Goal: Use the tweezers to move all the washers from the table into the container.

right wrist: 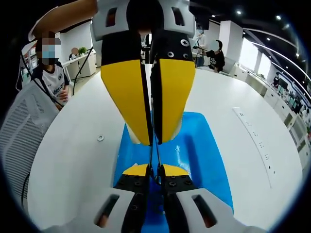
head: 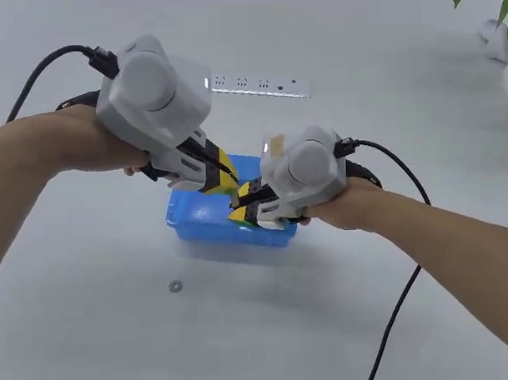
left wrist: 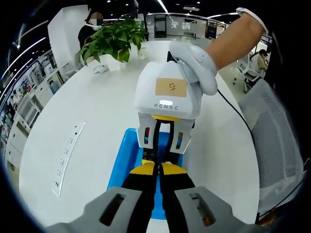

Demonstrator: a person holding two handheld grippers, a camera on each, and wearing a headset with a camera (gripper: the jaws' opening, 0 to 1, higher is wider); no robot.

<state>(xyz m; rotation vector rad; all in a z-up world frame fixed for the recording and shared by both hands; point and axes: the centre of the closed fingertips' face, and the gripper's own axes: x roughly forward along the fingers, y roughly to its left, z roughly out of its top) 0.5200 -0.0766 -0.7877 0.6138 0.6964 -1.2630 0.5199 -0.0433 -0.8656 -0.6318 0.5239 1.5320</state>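
Note:
Both grippers meet tip to tip over the blue container [head: 201, 223]. My left gripper [head: 230, 185] comes in from the upper left with its yellow jaws pressed together. My right gripper [head: 240, 210] faces it from the right. In the right gripper view the thin tweezers [right wrist: 154, 153] run from my right gripper [right wrist: 154, 171] up between the left gripper's [right wrist: 154, 140] yellow jaws, and both are shut on them. One washer [head: 175, 285] lies on the white table in front of the container; it is also the small washer [right wrist: 100, 138] left of the box.
A white power strip [head: 259, 86] lies beyond the container. A potted plant [head: 491, 0] stands at the far right corner. Black cables trail from both grippers across the table [head: 92, 329]. People sit at the room's edges, away from the table.

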